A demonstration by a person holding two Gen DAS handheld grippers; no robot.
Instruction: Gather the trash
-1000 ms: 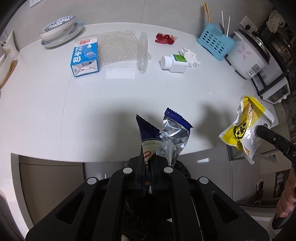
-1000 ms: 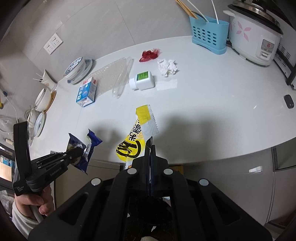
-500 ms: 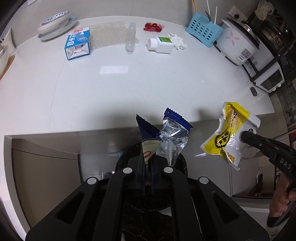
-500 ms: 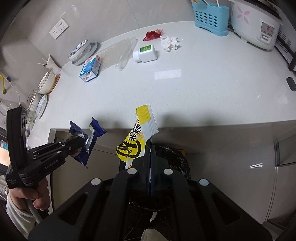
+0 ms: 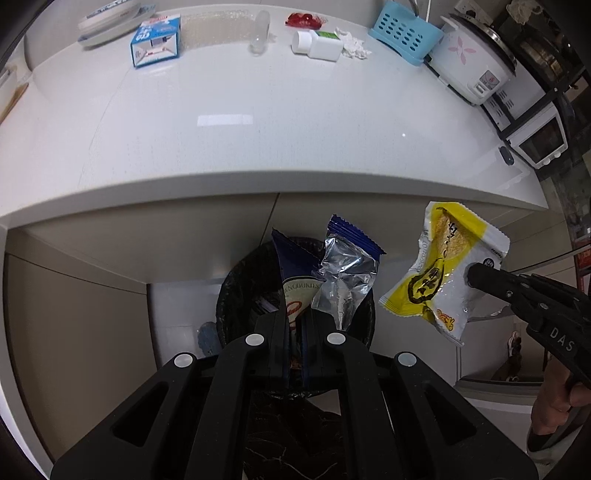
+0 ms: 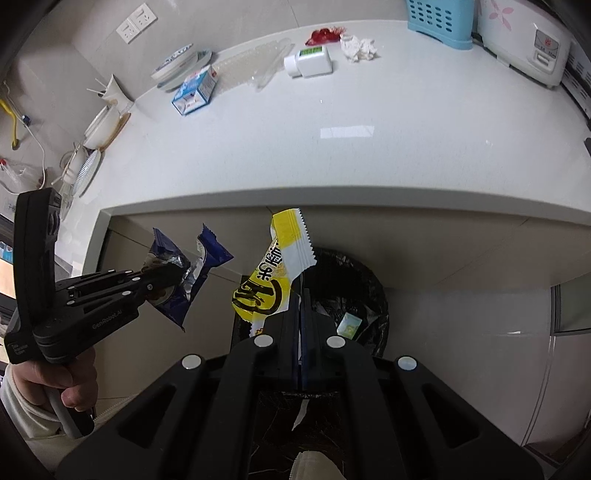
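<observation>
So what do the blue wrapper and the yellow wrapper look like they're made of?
Blue wrapper: probably metallised plastic film, since its torn-open inside is silver, mirror-shiny and sharply creased. Yellow wrapper: looks like thin glossy printed plastic film, with a crimped zigzag end seal and soft crinkles. No foil shows on it.

Matte black left gripper (image 6: pixel 173 275) with silver screws, "GenRobot.AI" lettering; cream sleeve (image 6: pixel 22 413) at its wrist.

A white counter (image 5: pixel 258 147) carries a milk carton (image 5: pixel 156 40), pill bottle (image 5: pixel 317 44), crumpled tissue (image 5: pixel 354 50) and blue basket (image 5: pixel 404 35).
</observation>
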